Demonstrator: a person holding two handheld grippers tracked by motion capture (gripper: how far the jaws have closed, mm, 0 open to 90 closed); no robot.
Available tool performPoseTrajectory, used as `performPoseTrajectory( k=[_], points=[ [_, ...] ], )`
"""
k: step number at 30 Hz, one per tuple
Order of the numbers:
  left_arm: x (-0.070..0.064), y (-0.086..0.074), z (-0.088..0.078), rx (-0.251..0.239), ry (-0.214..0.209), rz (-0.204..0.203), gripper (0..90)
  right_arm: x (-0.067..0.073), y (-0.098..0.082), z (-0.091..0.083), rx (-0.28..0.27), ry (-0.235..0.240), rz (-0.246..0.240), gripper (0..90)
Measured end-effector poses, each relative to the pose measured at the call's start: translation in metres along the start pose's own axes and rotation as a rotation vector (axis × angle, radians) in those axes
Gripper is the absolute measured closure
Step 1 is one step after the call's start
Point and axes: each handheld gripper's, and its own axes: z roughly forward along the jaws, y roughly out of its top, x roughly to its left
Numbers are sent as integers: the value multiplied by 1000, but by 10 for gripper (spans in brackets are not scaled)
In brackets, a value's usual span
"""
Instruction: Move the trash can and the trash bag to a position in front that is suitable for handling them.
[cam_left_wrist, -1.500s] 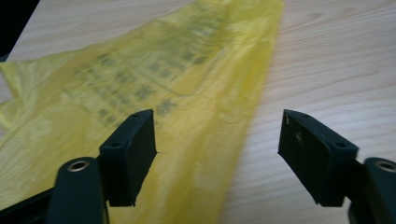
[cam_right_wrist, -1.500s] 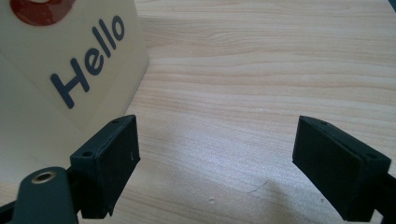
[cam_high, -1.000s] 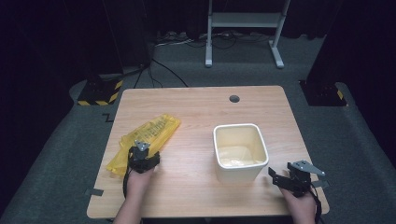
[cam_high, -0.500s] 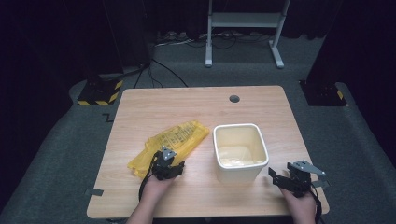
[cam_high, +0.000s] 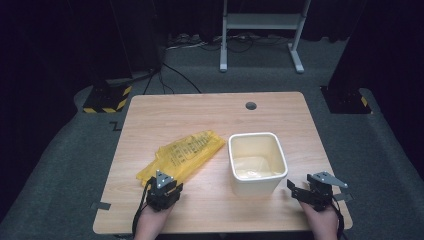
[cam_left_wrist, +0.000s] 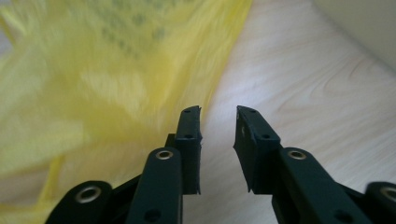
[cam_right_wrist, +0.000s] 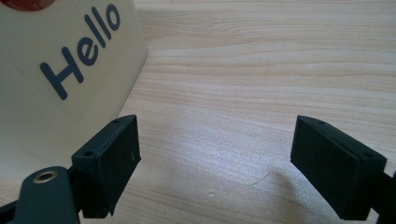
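Seen from the high view, the yellow plastic bag (cam_high: 184, 156) lies flat and slantwise left of the tabletop's (cam_high: 210, 112) middle, its lower end toward the near left corner, and the left gripper (cam_high: 162, 189) sits at that end, right by the bag's near edge, probably so the film can be pinched at an end and not in its slack middle. The cream tub (cam_high: 257, 162) stands upright and open right of the middle, its left wall close to the bag's upper end, which suggests it is meant to take the bag. The right gripper (cam_high: 314, 192) rests at the near right corner, beside the tub but apart from it, likely parked out of the way. A round hole (cam_high: 251, 105) sits near the far edge, well clear of the work. In the left gripper view the jaws have just been closing and now stand narrow with a slim gap; nothing lies between them, bare wood shows through the gap, and the bag (cam_left_wrist: 107, 70) spreads just left of the left jaw, so no grip is made yet. The tub's wall (cam_left_wrist: 364, 23) crosses the upper right corner, the one thing a forward push could meet. In the right gripper view the jaws stand wide and empty over bare wood, with the tub's side, printed "Hello" (cam_right_wrist: 79, 51), close by the left jaw.
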Motion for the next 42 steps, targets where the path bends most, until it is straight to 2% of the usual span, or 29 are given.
performPoseTrajectory(
  k=[1,3,12,13,15,17,21,25,26,28,30,33,38,40,42],
  points=[
    [7,-5,5,24,7,-22,724,0,0,0,1,1,1,152],
    [17,-6,10,34,30,-42,724,0,0,0,6,2,4,152],
    [73,9,24,2,159,-123,713,0,1,2,14,-2,-4,154],
    [73,9,24,2,159,-123,708,0,1,2,14,-2,-4,154],
    [92,18,33,-22,188,-156,698,0,1,3,29,-3,-7,160],
    [100,22,39,-36,184,-171,684,0,2,4,35,4,-12,160],
    [103,25,41,-41,181,-196,646,1,2,4,35,2,-13,159],
    [81,25,27,-81,139,-163,686,0,1,3,35,1,-7,160],
    [81,25,27,-81,139,-163,691,0,1,3,35,1,-7,160],
    [58,34,21,-120,98,-122,689,0,1,3,39,0,-6,161],
    [43,46,24,-133,71,-103,652,0,1,3,43,-1,-9,162],
    [18,66,38,-136,29,-76,609,-1,2,4,45,1,-7,163],
    [-19,92,75,-120,10,-28,465,0,2,4,46,6,-14,166],
    [-30,98,89,-100,19,-8,420,0,2,4,44,9,-24,169],
    [-38,102,103,-79,16,-10,399,0,2,4,47,9,-25,176]
  ],
)
